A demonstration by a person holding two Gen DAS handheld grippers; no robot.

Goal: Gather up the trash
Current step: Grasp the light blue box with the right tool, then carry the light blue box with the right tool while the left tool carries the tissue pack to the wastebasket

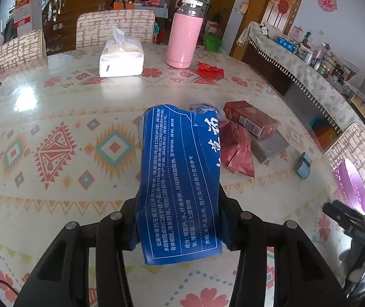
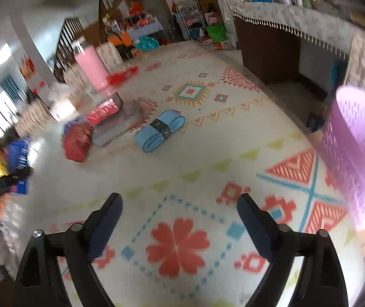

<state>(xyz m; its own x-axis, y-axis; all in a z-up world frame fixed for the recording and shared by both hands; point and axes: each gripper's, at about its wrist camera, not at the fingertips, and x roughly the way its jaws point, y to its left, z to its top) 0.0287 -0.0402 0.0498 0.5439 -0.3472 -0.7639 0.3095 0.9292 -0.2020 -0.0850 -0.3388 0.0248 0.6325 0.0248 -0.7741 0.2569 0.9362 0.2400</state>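
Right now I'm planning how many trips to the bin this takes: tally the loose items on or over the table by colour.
Blue: 2, the toothpaste box in the left gripper, and the light blue roll
Red: 3, the crumpled wrapper, carton, foil bag
Pink: 1, flask
White: 1, tissue pack
Grey: 1, flat packet
Total: 8

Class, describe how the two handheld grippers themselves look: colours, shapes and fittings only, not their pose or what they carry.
Both the left gripper and the right gripper are matte black, with angular linkage arms joined by round silver pivot bolts. The right gripper's fingers carry flat dark-blue pads. A thin black cable shows at the lower left of the left wrist view.
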